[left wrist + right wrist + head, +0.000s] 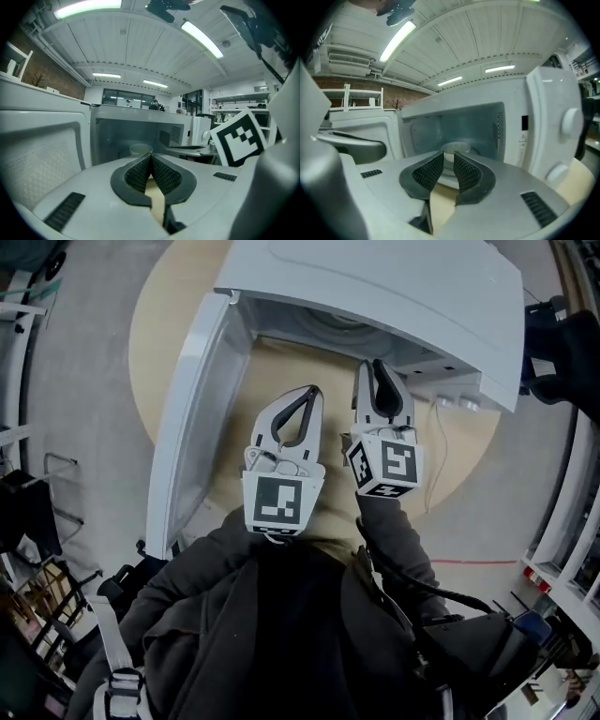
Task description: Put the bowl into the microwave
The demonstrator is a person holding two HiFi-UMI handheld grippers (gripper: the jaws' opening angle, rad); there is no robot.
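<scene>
The left claw point(151, 153) was closed, its two ribbed jaws pressed together at the tips with nothing between them. The right claw point(448, 153) stood only a crack open, with a narrow gap between its jaws, and it gripped nothing. The bowl point(454, 147), pale and round, sat inside the microwave point(548, 108), straight ahead of the right claw and beyond its tips, not touching them. From the left claw the bowl lay ahead and a little to the left, deep in the cavity. The microwave door point(202, 409) hung wide open to the left of the left claw, its inner face turned toward that claw. To the right of the right claw was the microwave's front panel with two round knobs point(569, 123). Both claws pointed at the opening side by side, the right one further forward, near the mouth of the cavity. The microwave stood on a round wooden table point(155, 343), whose bare top showed beneath both claws.
</scene>
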